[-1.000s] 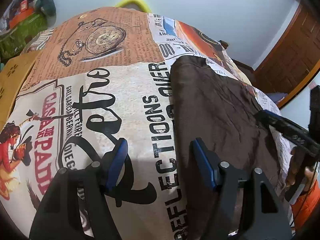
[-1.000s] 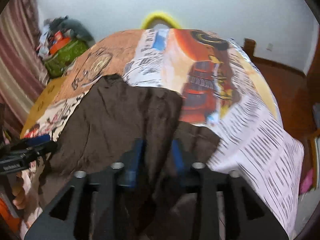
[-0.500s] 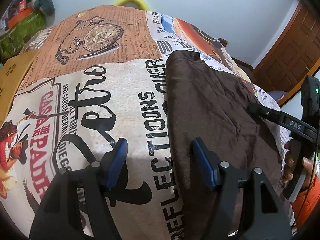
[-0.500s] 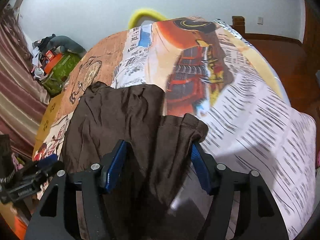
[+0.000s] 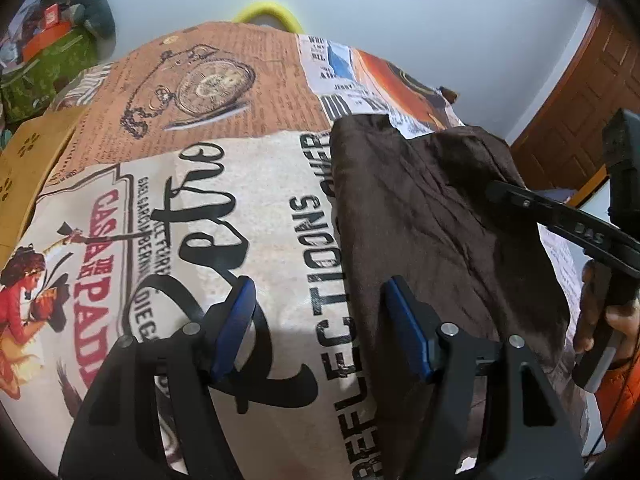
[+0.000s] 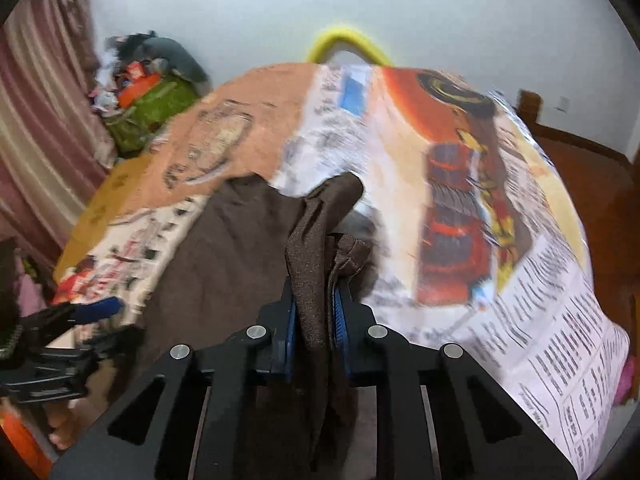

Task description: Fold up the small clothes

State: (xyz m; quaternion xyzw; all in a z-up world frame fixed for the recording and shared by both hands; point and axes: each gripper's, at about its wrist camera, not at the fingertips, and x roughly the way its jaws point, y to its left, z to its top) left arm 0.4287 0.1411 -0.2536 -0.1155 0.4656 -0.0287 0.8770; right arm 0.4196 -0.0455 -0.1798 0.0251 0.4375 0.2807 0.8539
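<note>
1. "CASA DE PADI", "DAS" and part of "REFLECTIONS" can be read, the first and last on the printed bedspread (image 5: 248, 184), the second on the right gripper's (image 6: 314, 320) arm.
2. One brown garment (image 5: 420, 216) is seen, spread on the bed.
3. A bunched fold is pinched between the closing right fingers (image 6: 340, 316).
4. The left gripper's (image 5: 320, 320) fingers (image 5: 236, 320) are held wide, empty, the garment's edge under the right-hand one.
</note>
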